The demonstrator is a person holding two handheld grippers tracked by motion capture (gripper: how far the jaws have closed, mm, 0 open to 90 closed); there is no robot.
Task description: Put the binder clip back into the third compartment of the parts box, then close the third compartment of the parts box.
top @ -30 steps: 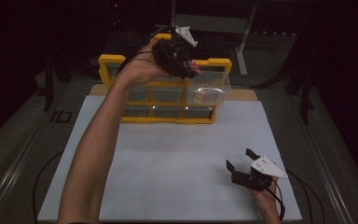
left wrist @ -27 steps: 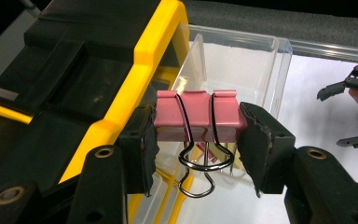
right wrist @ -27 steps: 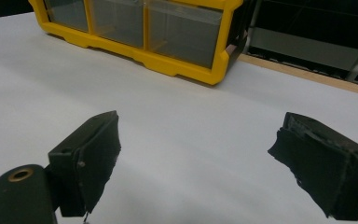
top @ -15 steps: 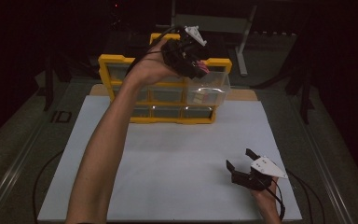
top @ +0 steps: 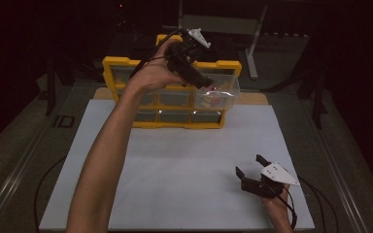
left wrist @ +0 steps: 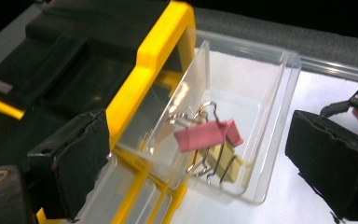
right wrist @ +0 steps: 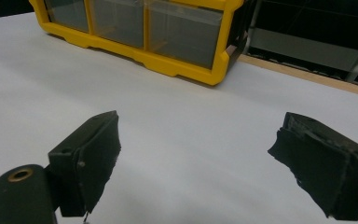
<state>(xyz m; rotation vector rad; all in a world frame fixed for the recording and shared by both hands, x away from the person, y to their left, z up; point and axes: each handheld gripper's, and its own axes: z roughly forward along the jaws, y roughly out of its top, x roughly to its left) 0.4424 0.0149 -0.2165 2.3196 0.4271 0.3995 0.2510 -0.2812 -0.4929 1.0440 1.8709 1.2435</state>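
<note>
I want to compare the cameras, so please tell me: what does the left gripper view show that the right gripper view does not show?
Left gripper view: a clear drawer pulled out of the yellow organizer, with a pink binder clip and a pale yellow binder clip lying inside. The left gripper has just opened its jaws, which stand wide apart above the drawer with nothing between the pads.

Right gripper view: the organizer's front with closed drawers, and the right gripper open over the bare white sheet.

Both: the yellow organizer, the white sheet, and open black jaws.
</note>
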